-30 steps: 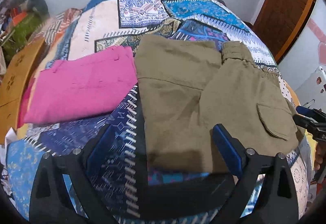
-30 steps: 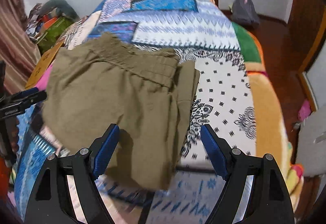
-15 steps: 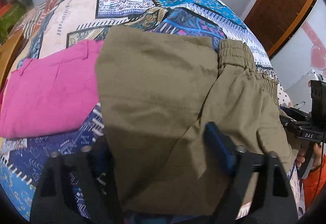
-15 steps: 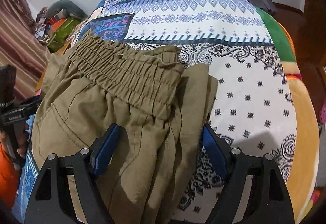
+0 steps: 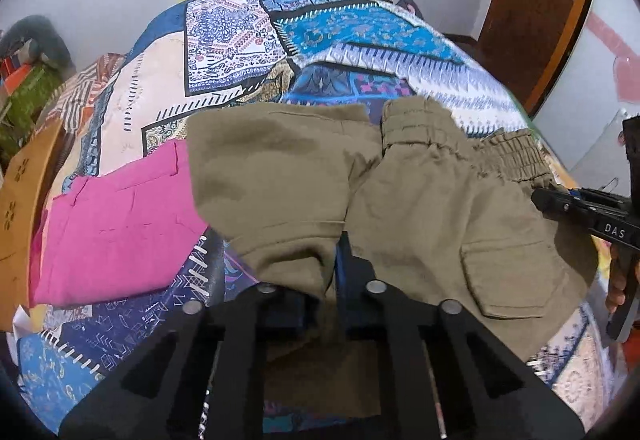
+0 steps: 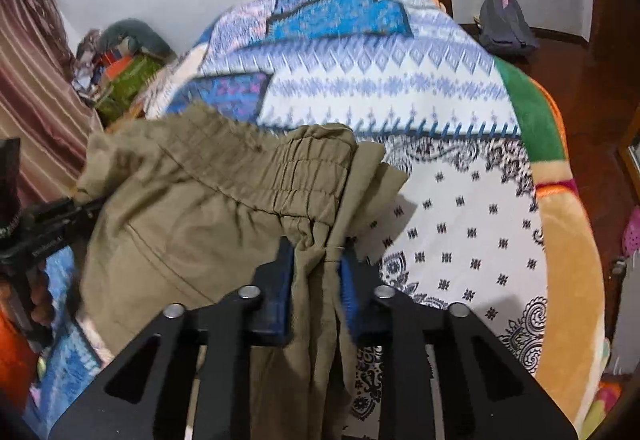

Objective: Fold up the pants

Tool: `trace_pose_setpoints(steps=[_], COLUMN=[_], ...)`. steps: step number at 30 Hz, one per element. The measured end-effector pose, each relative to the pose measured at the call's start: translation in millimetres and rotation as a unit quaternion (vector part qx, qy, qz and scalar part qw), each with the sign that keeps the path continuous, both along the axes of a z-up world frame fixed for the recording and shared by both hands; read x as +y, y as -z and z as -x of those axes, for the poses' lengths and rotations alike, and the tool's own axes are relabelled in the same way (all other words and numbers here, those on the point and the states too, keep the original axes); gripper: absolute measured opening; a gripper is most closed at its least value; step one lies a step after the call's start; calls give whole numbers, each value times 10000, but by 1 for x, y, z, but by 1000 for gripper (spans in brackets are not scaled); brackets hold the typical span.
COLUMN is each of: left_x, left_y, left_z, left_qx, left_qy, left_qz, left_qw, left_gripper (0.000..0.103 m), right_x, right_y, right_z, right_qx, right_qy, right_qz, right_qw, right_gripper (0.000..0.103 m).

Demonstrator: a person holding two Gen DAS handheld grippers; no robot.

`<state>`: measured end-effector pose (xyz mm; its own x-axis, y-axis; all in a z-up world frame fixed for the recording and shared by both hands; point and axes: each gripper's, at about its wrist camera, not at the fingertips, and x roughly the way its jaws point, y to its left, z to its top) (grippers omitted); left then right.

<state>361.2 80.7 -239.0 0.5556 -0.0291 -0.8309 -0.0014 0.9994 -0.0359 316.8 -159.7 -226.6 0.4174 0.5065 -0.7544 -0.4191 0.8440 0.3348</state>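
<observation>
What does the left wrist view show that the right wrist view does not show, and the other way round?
Only the left wrist view shows the folded pink garment beside the khaki pants and the pants' cargo pocket. Only the right wrist view shows the dark bag on the floor and the blanket's green stripe. Both show the pants on the patterned bedspread, with the left gripper and right gripper each shut on the fabric.

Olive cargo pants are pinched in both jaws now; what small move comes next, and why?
Probably lift both ends a little and carry them forward together. The left gripper and right gripper are each shut on bunched near-edge fabric of the olive cargo pants, while the far part lies flat on the patterned bedspread, beside the folded pink garment.
</observation>
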Motion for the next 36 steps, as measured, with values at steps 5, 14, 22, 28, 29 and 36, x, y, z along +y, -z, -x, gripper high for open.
trace_pose_setpoints(steps=[5, 14, 22, 28, 29, 36], left_x=[2, 11, 52, 99, 111, 178], left_y=[-22, -67, -100, -119, -121, -123], left_z=[10, 39, 62, 69, 68, 62], left_qx=[-171, -611, -967, -1178, -1187, -1239], left_qy=[41, 16, -243, -534, -618, -1087], left_qz=[176, 145, 138, 10, 27, 146], left_qw=[9997, 9980, 9949, 9916, 9910, 9862], left_gripper=[6, 5, 5, 5, 5, 5], right_x=[2, 23, 69, 117, 125, 194], right_y=[-22, -71, -108, -122, -123, -123], right_z=[10, 26, 32, 23, 21, 1], right_qx=[-240, -714, -1131, -1304, -1317, -1401], right_qy=[-40, -189, -439, -677, -718, -1054], right_qz=[11, -56, -83, -168, -178, -195], right_qw=[9997, 9973, 9926, 9890, 9885, 9843], right_gripper=[15, 14, 14, 14, 14, 14])
